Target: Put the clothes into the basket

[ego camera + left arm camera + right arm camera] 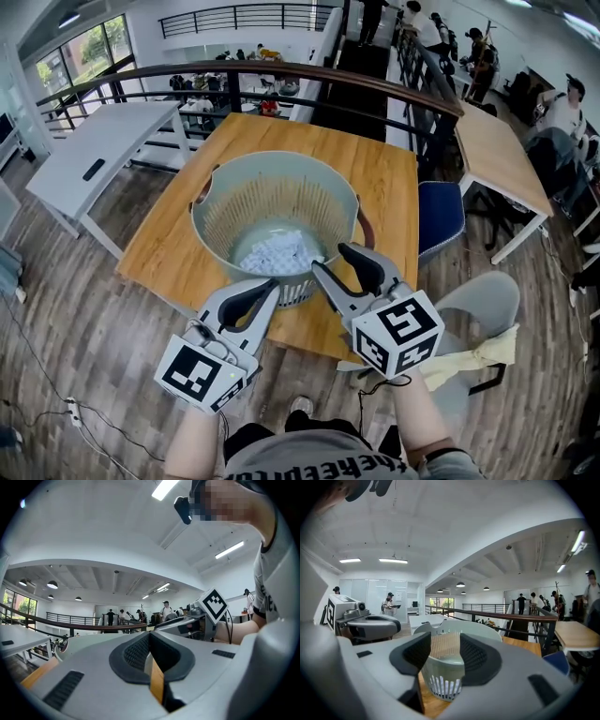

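Head view first: the basket (pixel 211 220) sits on the wooden bench (pixel 375 187), pushed toward the near edge, so the far half of the bench top is bare. The clothes (pixel 278 251), a white and blue bundle, are already lying at the bottom of the basket. My left hand-held gripper (pixel 267 292) is low against the basket's near wall, right about at the bench's near edge. My right hand-held gripper (pixel 328 256) has its tips up at the near rim. There's open wood floor on the left before the white desk (pixel 94 159). The right side is tighter, with a blue chair (pixel 439 214) just beside the bench corner and a grey chair (pixel 478 305) with a yellow cloth (pixel 469 361) draped on it. A railing (pixel 281 70) runs past the far edge.

Left gripper view: the left hand-held gripper (pixel 150 644) is closed, pads meeting, with nothing in there, just a sliver of bench wood showing below. The right hand-held gripper (pixel 187 623) sits close alongside.

Right gripper view: the right hand-held gripper (pixel 445 653) has its jaws spread. The basket (pixel 440 686) is framed in the gap, but the pads aren't pressing on it. The left hand-held gripper (pixel 370 625) is off to the side.
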{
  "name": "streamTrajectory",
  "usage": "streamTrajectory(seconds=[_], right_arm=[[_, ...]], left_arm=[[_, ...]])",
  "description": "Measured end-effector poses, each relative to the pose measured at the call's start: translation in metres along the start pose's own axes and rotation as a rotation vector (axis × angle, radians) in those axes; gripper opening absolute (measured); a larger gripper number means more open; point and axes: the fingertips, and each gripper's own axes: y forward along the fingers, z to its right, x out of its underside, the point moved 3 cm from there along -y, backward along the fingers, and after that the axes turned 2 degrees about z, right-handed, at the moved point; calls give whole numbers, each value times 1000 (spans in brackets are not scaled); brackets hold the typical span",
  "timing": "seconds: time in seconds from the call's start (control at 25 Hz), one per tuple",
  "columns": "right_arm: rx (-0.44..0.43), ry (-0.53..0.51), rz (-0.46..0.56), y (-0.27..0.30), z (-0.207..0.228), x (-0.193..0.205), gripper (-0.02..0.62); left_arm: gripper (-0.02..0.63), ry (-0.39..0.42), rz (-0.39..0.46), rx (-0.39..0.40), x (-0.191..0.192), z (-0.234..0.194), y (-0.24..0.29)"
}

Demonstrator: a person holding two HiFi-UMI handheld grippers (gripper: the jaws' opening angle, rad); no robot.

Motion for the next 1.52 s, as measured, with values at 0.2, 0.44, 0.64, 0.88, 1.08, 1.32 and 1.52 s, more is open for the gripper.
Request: streamTrajectory(seconds=[0.2, 0.44, 0.64, 0.88, 1.08, 1.32, 1.52], right_arm=[[-23, 25, 36, 0, -13, 4, 73], [-31, 23, 80, -1, -36, -2, 11], [2, 21, 86, 0, -57, 0, 11], [39, 33, 89, 3, -82, 1, 9], [90, 54, 102, 0, -98, 1, 10], [133, 58, 105, -4, -123, 1, 10], [169, 64, 115, -8, -143, 3, 10]], left_arm=[[14, 5, -17, -12, 5, 1, -8], [14, 14, -12, 18, 3, -3, -19], [14, 12, -8, 73, 4, -9, -29], [14, 0, -9, 124, 4, -19, -46], [14, -9, -4, 170, 5, -24, -60], [14, -25, 0, 221, 6, -26, -76], [14, -32, -3, 264, 9, -27, -90]])
